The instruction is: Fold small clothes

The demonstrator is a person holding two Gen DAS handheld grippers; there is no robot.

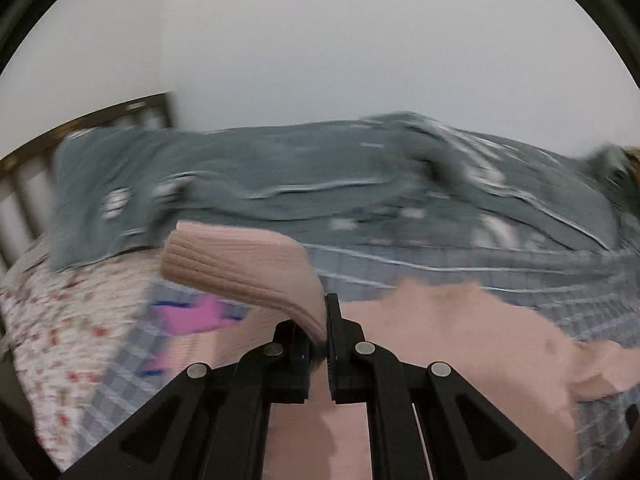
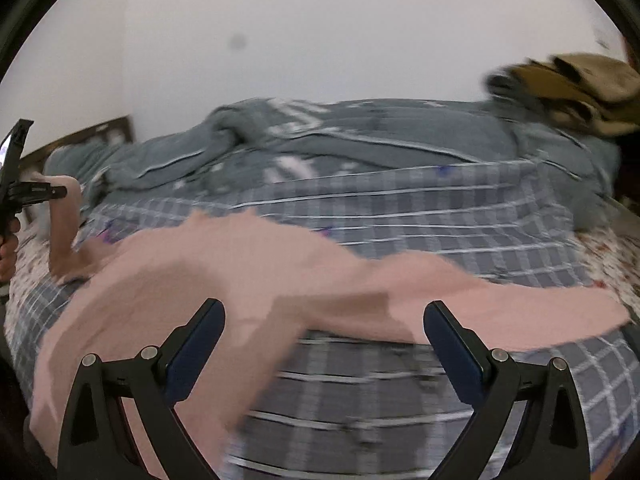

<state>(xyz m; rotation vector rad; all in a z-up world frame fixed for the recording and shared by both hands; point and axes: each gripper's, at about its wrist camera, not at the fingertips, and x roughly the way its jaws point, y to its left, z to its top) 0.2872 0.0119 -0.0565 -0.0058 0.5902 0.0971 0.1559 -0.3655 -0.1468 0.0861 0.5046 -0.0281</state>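
A small pink knit garment lies spread on the grey checked bed cover. My left gripper is shut on the ribbed cuff of its sleeve and holds it lifted above the bed. The same gripper shows at the far left of the right wrist view, with the sleeve hanging from it. My right gripper is open and empty, hovering just above the garment's lower edge. Both views are blurred by motion.
A rumpled grey-green quilt lies along the back of the bed by the white wall. A floral sheet and wooden headboard are at the left. A pink patch shows on the cover. Brown clothes are piled at the far right.
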